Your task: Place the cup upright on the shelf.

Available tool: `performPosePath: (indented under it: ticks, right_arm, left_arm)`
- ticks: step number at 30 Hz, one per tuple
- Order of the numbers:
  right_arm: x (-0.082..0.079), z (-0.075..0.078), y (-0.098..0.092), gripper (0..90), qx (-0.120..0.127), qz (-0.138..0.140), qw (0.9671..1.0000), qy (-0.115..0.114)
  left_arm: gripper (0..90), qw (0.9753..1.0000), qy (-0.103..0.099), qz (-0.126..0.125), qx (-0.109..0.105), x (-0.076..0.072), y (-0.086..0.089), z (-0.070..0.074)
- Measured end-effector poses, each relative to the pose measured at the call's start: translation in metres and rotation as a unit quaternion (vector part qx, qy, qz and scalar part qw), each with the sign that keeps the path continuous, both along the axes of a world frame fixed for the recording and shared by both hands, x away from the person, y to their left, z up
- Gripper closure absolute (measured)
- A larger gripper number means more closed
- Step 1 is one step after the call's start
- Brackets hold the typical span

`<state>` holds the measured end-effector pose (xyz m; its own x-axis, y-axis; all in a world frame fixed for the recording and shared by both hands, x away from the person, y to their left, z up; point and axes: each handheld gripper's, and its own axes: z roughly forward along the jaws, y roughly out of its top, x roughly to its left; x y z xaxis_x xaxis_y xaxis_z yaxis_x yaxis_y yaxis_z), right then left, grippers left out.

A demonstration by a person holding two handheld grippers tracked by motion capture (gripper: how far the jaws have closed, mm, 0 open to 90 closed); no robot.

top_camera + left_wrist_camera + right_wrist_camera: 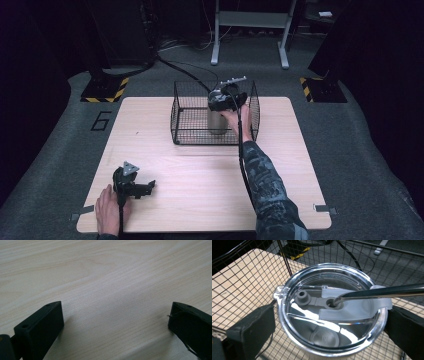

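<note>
- At the far side of the wooden table (200, 170), we hold the right gripper (226, 98) down inside the black wire basket (181, 120), over a steel tumbler (216, 122) that stands upright near the basket's middle.
- Our right gripper's view shows its jaws spread to either side of the tumbler's clear lid (332, 307), close to the rim; whether the pads touch it we cannot tell.
- A metal straw (382, 291) pokes through the lid's hole and leans toward the right jaw; closing could knock the straw and tip the tumbler.
- The lid rim looks slick and rounded, so a grip taken this high may slide off or pull the lid free.
- Our left gripper (134, 185) rests near the table's front left corner, jaws wide apart and empty over bare wood.
</note>
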<state>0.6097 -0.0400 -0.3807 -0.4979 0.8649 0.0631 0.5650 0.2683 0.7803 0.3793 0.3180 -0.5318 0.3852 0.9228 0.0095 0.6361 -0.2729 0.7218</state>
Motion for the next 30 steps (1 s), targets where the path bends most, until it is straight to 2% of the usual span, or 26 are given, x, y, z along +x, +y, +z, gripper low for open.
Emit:
performPosePath:
  ticks: [8,9,15,19,20,23,30]
  right_arm:
    - [-0.012,0.011,-0.017,0.0,0.013,0.006,0.9999,0.007]
    - [-0.015,0.013,-0.022,0.0,0.009,0.015,0.9998,0.006]
    - [-0.032,0.022,-0.035,0.0,0.012,0.026,0.9996,-0.005]
    - [-0.055,0.028,-0.043,0.0,0.014,0.041,0.999,-0.012]
    - [-0.055,0.028,-0.043,0.0,0.014,0.041,0.999,-0.012]
    - [-0.077,0.033,-0.052,0.0,0.007,0.056,0.9981,-0.024]
    - [-0.114,0.035,-0.072,0.0,0.0,0.067,0.9968,-0.045]
  left_arm:
    - [0.0,1.0,-0.002,0.002,-0.002,0.0,0.0,0.0]
    - [0.0,1.0,0.0,0.002,-0.003,0.0,0.0,0.0]
    - [0.0,1.0,-0.003,0.003,-0.003,0.0,0.0,0.0]
    - [0.0,1.0,-0.001,0.002,-0.002,0.0,0.0,0.0]
    - [0.0,1.0,-0.001,0.002,-0.002,0.0,0.0,0.0]
    - [0.0,1.0,-0.004,0.003,-0.003,0.0,-0.001,-0.001]
    - [0.0,1.0,-0.004,0.002,-0.001,0.0,0.0,0.0]
